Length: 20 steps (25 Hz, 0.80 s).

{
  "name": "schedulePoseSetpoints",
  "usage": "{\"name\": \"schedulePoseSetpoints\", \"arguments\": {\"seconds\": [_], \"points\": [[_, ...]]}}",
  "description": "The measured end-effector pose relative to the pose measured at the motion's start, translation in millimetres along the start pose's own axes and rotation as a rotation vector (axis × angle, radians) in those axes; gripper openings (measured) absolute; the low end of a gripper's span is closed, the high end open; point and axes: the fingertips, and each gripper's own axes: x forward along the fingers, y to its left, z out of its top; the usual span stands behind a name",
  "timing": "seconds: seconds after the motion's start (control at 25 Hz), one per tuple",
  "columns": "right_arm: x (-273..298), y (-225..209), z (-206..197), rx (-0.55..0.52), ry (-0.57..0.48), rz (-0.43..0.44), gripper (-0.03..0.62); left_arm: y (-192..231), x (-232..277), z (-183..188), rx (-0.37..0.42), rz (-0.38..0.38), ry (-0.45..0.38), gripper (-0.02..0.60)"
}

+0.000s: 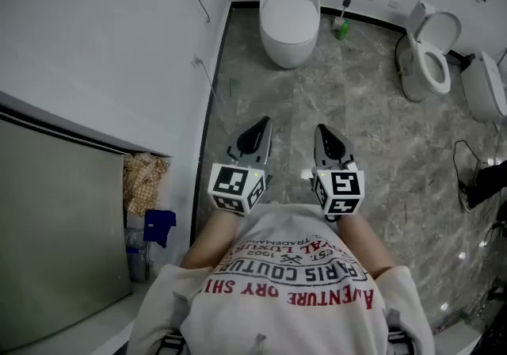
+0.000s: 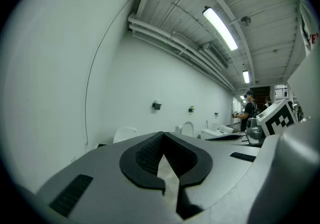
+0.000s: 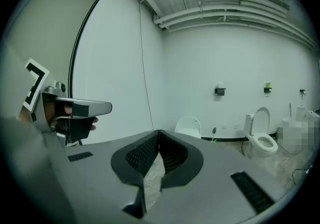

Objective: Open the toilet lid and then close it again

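Note:
A white toilet (image 1: 290, 17) with its lid down stands against the far wall, well ahead of both grippers. It shows small in the left gripper view (image 2: 125, 133) and in the right gripper view (image 3: 189, 125). My left gripper (image 1: 255, 133) and right gripper (image 1: 326, 138) hover side by side over the grey floor, close to the person's body and pointing toward the toilet. In the left gripper view the jaws (image 2: 162, 136) meet at the tips with nothing between them. The right gripper's jaws (image 3: 159, 132) also meet, empty.
A second toilet (image 1: 428, 56) with its lid up stands at the far right, another white fixture (image 1: 485, 88) beside it. A toilet brush (image 1: 342, 19) sits between the toilets. Black cables (image 1: 469, 179) lie at the right. A basket (image 1: 144, 175) and blue item (image 1: 158, 227) sit by the left wall.

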Motion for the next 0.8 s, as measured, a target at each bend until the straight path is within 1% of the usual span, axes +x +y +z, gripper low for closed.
{"name": "schedulePoseSetpoints", "arguments": {"seconds": [0.36, 0.56, 0.8], "points": [[4, 9, -3, -0.009, 0.018, 0.009, 0.014, 10, -3, -4, -0.010, 0.007, 0.005, 0.005], [7, 7, -3, 0.039, 0.000, -0.011, 0.014, 16, -3, -7, -0.003, 0.014, 0.016, 0.005], [11, 7, -15, 0.056, 0.031, 0.000, 0.014, 20, -3, -15, -0.031, 0.015, 0.036, 0.005]]}}
